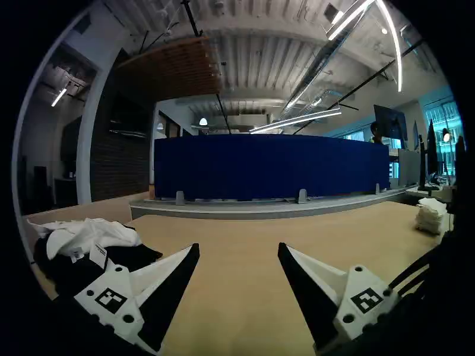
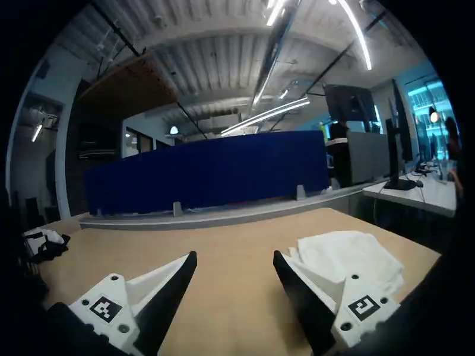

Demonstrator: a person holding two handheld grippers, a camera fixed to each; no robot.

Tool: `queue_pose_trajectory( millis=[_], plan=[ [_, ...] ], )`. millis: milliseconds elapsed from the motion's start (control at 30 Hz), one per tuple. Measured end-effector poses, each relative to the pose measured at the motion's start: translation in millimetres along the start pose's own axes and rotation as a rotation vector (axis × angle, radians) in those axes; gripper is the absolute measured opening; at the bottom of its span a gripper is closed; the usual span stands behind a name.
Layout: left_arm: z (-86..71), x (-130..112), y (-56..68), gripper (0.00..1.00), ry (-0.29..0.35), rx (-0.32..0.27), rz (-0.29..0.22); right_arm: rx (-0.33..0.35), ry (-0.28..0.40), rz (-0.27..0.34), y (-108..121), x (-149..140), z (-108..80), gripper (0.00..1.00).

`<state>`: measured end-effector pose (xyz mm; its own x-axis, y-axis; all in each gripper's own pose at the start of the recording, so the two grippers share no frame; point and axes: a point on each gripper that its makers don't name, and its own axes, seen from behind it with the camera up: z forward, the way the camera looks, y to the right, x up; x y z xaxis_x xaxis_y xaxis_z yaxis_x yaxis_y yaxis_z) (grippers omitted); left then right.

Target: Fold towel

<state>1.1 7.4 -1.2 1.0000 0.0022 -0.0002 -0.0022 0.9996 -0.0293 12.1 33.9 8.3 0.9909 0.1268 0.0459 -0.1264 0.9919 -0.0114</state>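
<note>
My left gripper [image 1: 237, 252] hovers open over the bare wooden table [image 1: 249, 237], nothing between its fingers. To its left lies a crumpled heap of white and black cloth [image 1: 89, 243], close to the left finger. A stack of folded white towels [image 1: 430, 215] rests at the table's far right edge. In the right gripper view my right gripper [image 2: 234, 259] is also open and empty. The folded white towels [image 2: 344, 252] lie just beyond its right finger, partly behind it. The crumpled heap [image 2: 41, 242] is far off to the left.
A blue partition [image 1: 267, 166] runs along the back edge of the table on a grey rail. Desks with monitors [image 2: 404, 172] stand to the right, beyond the table's edge. Bare wood lies between the two piles.
</note>
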Motion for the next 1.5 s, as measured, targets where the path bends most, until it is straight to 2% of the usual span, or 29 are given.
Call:
queue_pose_trajectory(
  millis=[167,367,800,1500],
  plan=[
    [-0.1,-0.4,0.0,0.98,0.000,0.000,0.000,-0.003,0.008,0.008,1.0,-3.8,1.1,1.00],
    [0.0,-0.4,0.1,0.98,0.000,0.000,0.000,0.016,0.011,0.015,-8.1,-8.3,-0.4,1.00],
    [0.3,-0.2,0.2,0.98,0.000,0.000,0.000,-0.002,0.027,0.019,-9.8,-7.2,-0.8,1.00],
    [0.9,-0.3,0.2,0.98,0.000,0.000,0.000,0.004,0.047,-0.118,-30.5,-14.1,-5.6,1.00]
  ],
)
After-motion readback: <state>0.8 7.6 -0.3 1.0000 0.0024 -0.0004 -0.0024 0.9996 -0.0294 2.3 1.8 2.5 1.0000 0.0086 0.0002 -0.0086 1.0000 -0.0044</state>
